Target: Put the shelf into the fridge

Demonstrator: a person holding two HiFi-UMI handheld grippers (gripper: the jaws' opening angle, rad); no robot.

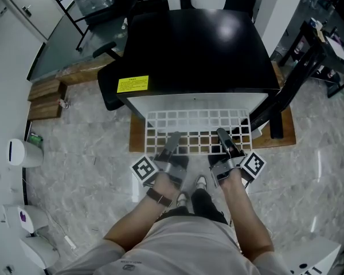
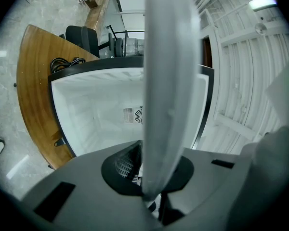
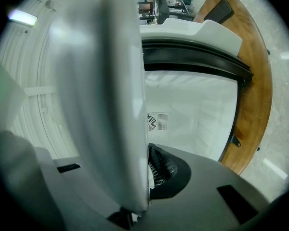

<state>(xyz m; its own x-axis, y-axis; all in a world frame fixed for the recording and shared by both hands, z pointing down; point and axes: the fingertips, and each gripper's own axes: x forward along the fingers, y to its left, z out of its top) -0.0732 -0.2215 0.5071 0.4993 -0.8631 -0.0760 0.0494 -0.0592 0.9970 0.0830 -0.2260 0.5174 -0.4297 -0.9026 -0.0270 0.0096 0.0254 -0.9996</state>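
Note:
A white wire grid shelf (image 1: pixel 196 128) is held level in front of the small black fridge (image 1: pixel 198 50), its far edge at the fridge's open mouth. My left gripper (image 1: pixel 173 142) is shut on the shelf's near edge at the left, my right gripper (image 1: pixel 223 137) shut on it at the right. In the left gripper view the shelf (image 2: pixel 169 81) runs edge-on up the middle, with the fridge's white inside (image 2: pixel 111 114) and its rear vent behind. The right gripper view has the shelf (image 3: pixel 106 95) edge-on too, in front of the white inside (image 3: pixel 192 114).
The fridge stands on a wooden board (image 1: pixel 139 137) on a marble floor. Its open door (image 1: pixel 284 96) swings out at the right. A black chair (image 1: pixel 112 85) is at the fridge's left, wooden blocks (image 1: pixel 45 99) further left, and a black table frame (image 1: pixel 327 50) at the right.

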